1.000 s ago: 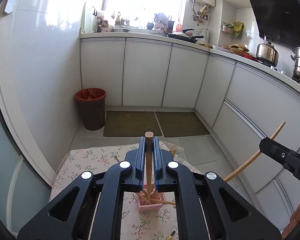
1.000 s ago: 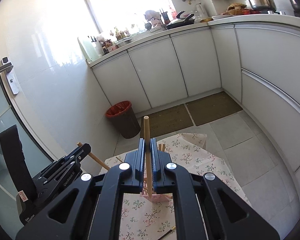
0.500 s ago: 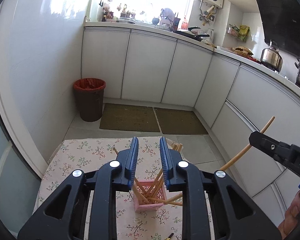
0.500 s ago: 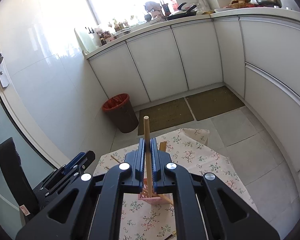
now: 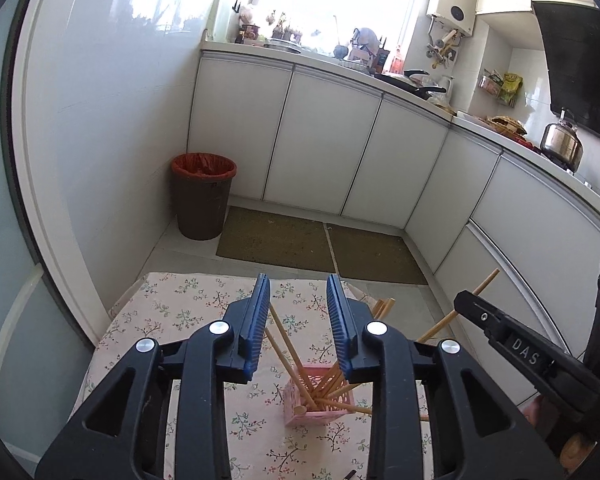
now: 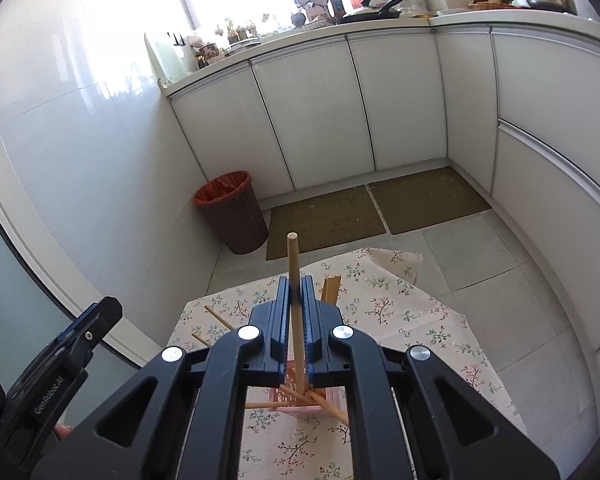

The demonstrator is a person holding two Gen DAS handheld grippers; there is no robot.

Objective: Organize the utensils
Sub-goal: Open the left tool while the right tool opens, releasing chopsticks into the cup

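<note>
A: Where is the stick?

B: My right tool (image 6: pixel 296 300) pinches one chopstick (image 6: pixel 294 276) upright, right above the pink basket (image 5: pixel 320 400) on the bench (image 5: pixel 172 312).

A: And the left tool (image 5: pixel 298 320)?

B: I see its jaws opening with nothing pressed between them, the basket just below. The basket sits mid-bench, cloth free around it.

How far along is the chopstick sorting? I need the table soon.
Done: several chopsticks stand in the pink basket. In hand: the right gripper clamps one chopstick above it; the left gripper is empty, jaws opening. Left: dropping that one, plus a utensil tip at the table's near edge.
</note>
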